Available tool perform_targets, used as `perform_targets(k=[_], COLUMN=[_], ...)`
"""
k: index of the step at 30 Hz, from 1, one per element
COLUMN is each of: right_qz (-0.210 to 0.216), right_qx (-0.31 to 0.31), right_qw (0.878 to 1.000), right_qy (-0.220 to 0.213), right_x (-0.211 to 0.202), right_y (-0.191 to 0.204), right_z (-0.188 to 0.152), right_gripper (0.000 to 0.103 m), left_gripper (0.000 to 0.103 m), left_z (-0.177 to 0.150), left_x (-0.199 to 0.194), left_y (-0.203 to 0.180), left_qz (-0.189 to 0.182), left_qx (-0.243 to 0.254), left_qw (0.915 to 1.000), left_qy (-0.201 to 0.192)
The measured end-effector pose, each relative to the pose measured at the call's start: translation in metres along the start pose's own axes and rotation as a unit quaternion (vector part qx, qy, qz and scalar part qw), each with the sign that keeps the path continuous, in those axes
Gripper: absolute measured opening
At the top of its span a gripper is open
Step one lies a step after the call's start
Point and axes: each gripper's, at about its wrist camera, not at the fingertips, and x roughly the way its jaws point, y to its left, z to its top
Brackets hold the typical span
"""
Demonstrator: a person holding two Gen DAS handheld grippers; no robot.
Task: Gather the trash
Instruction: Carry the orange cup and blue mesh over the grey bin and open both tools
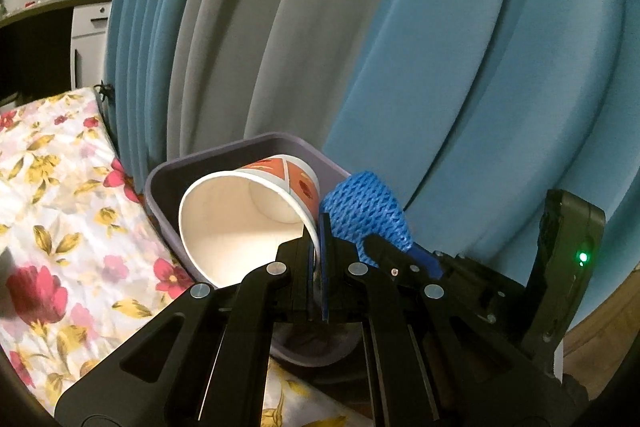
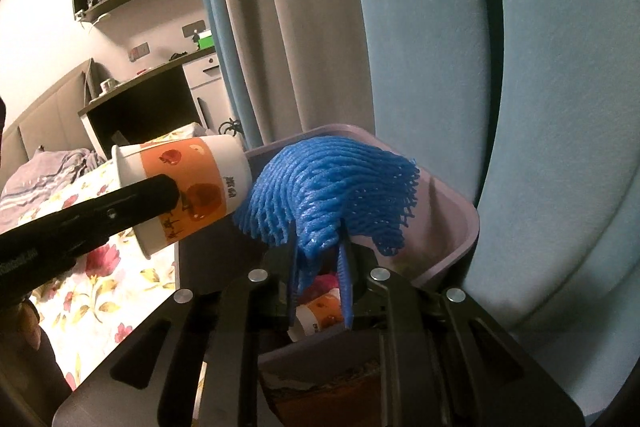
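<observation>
Evidently left gripper (image 1: 318, 267) pinched paper cup (image 1: 248, 219) by thin rim: light, crushable. Right gripper (image 2: 320, 259) clenched blue foam net (image 2: 332, 191): soft, springy; both above purple bin (image 2: 452, 227).

We note a paper cup (image 1: 256, 219), white inside, its outside banded orange with red fruit prints. The foam net (image 2: 332, 187) is bright blue with an open mesh pattern. The bin (image 2: 452, 227) is dull lilac. The bedsheet (image 1: 60, 187) is white with red flowers and yellow leaves. The curtains (image 1: 440, 27) alternate blue and grey panels. Both grippers are black.
</observation>
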Motion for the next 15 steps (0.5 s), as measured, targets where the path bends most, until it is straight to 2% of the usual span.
perform_targets(k=[5,15], right_qz=[-0.001,-0.003], right_qx=[0.000,-0.005], right_qw=[1.000,1.000], right_qy=[0.009,0.018], right_x=[0.007,0.008], right_y=[-0.001,-0.003], right_z=[0.002,0.003], right_gripper=[0.017,0.031], left_gripper=[0.002,0.002], left_z=[-0.002,-0.001], left_x=[0.009,0.022], left_y=[0.003,0.008], left_qz=[-0.005,-0.030], left_qx=[-0.016,-0.032], left_qw=[0.9998,0.9987], left_qy=[0.007,0.025])
